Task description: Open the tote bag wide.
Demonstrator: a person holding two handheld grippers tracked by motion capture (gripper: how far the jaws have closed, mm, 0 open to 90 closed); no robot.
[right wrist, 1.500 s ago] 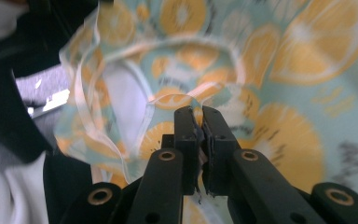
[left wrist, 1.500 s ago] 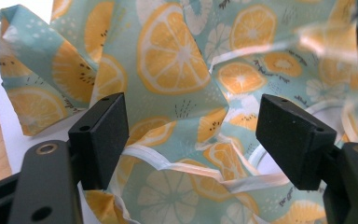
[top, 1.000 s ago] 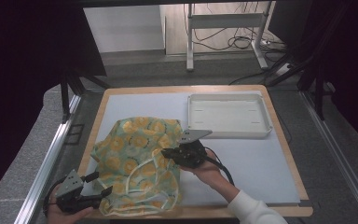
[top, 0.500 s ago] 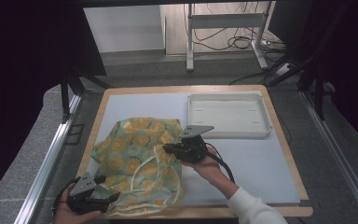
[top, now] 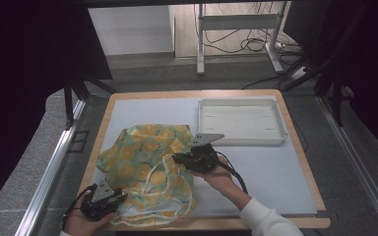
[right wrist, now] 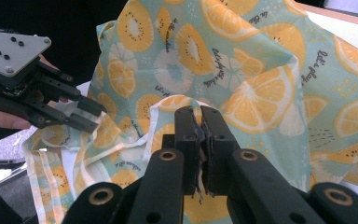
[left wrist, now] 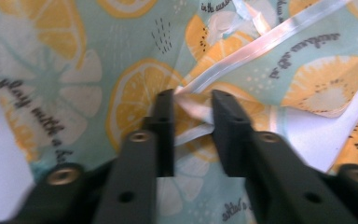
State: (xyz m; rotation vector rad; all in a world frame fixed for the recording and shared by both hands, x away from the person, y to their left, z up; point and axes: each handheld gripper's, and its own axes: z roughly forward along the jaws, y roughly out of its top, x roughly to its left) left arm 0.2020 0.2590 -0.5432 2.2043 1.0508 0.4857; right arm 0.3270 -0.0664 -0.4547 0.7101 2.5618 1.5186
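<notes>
A cloth printed with orange slices and trimmed with white straps lies crumpled on the left half of the mat. My left gripper is at its near-left corner. Its jaws have just been closing, and in the left gripper view they pinch a bunched fold of cloth and white strap. My right gripper holds the cloth's right edge, its jaws shut tight on a fold of the cloth. The left gripper also appears at the left of the right gripper view.
A shallow white tray sits at the back right of the pale blue mat. The mat lies on a wooden board with metal rails on both sides. Cables and a stand occupy the floor beyond.
My left gripper moved right, up to the cloth's near-left corner, and its jaws went from wide open to closed on the fabric. The right gripper kept still.
</notes>
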